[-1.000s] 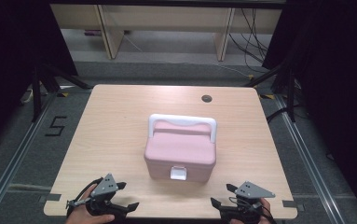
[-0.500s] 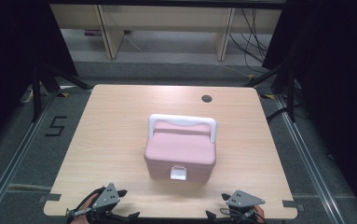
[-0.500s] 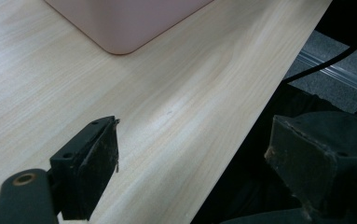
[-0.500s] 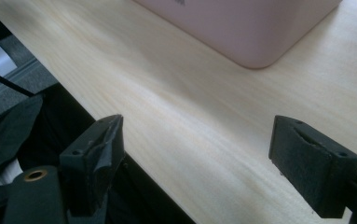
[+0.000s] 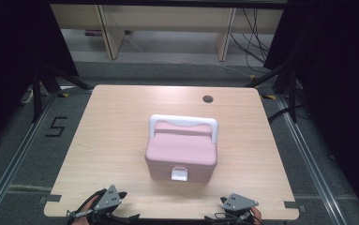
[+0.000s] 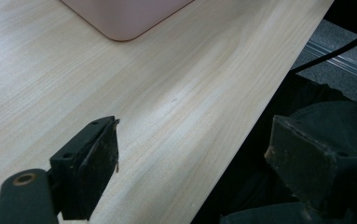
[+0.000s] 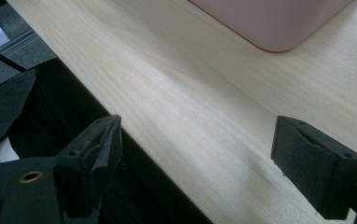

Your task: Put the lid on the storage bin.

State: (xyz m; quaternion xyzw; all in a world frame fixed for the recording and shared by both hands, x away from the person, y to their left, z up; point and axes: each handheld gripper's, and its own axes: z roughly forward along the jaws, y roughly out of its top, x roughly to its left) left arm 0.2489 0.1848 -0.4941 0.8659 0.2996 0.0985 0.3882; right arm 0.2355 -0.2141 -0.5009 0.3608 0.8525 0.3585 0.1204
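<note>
- The pink plastic lidded box with a white handle (image 5: 182, 149) sits mid-table, long axis running three to nine o'clock.
- The left gripper (image 5: 116, 216) lies at its seven o'clock and the right gripper (image 5: 219, 218) at its five, about equally near; both have wide, empty jaws, the right's having just been opening.

Right gripper (image 7: 197, 168) looks along its two black fingers (image 7: 94, 156), spread wide, nothing between them; they have just been opening. Pale wood surface (image 7: 204, 93) runs diagonally across. Landmark: pink box (image 7: 269, 18), rounded bottom corner resting on the surface, far beyond the fingers. One finger hangs past the surface edge, on the side away from the box, over dark fabric (image 7: 31, 107). The other finger sits over the surface, nearer the box, well apart from it. Grey floor (image 7: 13, 46) beyond the edge.
</note>
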